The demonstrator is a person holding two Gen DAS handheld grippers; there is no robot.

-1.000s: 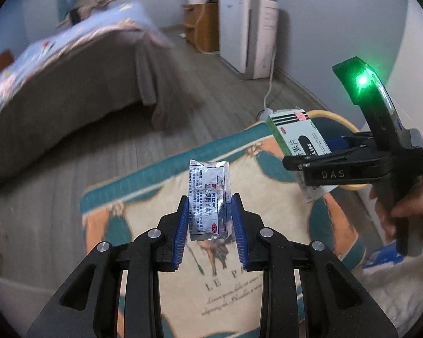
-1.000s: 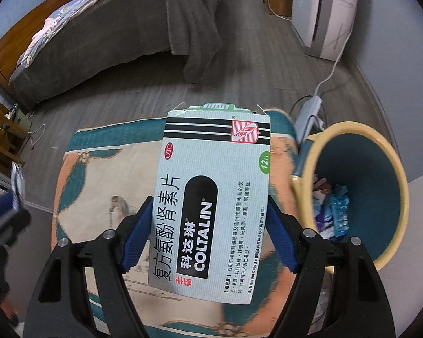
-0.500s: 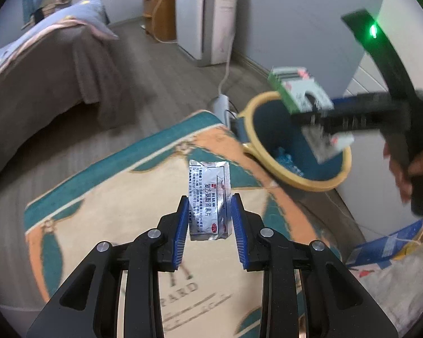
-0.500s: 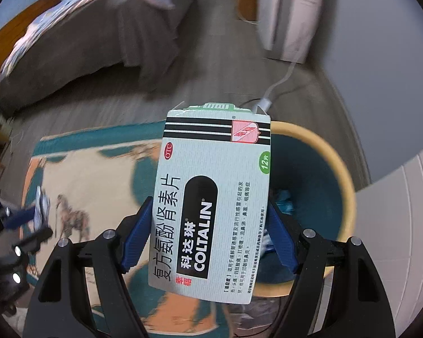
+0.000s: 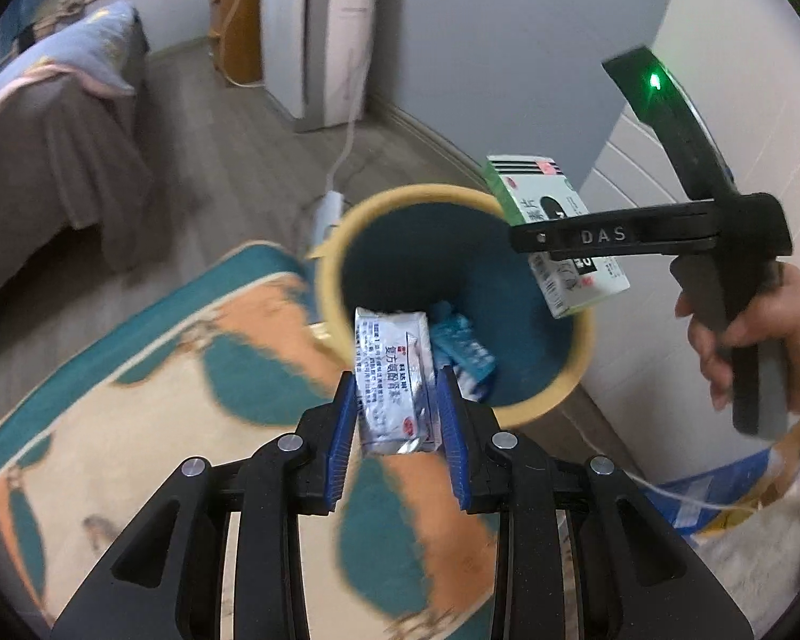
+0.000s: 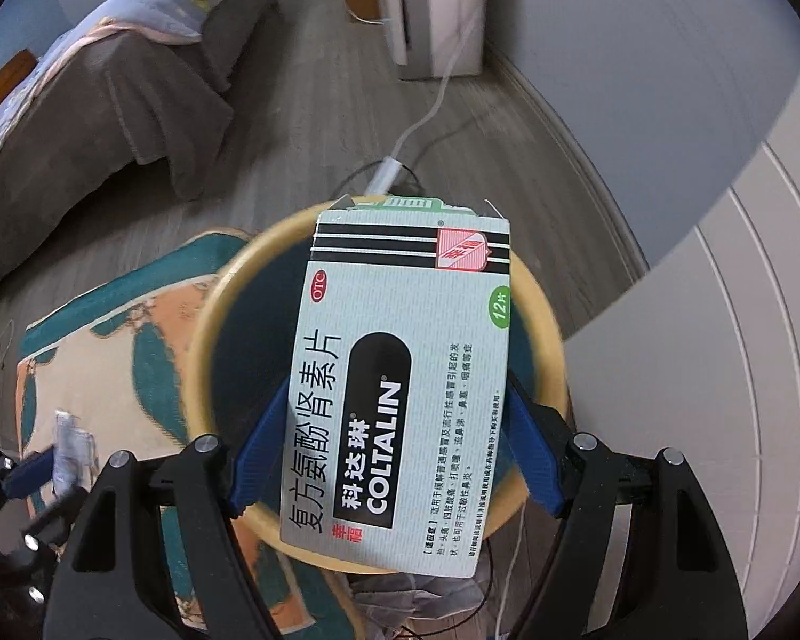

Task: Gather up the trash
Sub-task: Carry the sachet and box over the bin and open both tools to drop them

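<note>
My right claw [image 6: 394, 458] pinches the medicine box [image 6: 400, 389] squarely above the mouth of the yellow-rimmed bin [image 5: 341, 224], long axis pointing down into it; my left claw [image 5: 397, 416] grips the foil sachet [image 5: 394, 378] just over the bin's near rim, so the right looks readier to drop.

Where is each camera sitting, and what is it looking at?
Left wrist: rides on the left gripper, looking down past its silver packet into the bin; the person's right hand shows.
Right wrist: rides on the right gripper, looking down over its medicine box; no hand shows.
Both see bin, rug, bed and each other's gripper.
</note>
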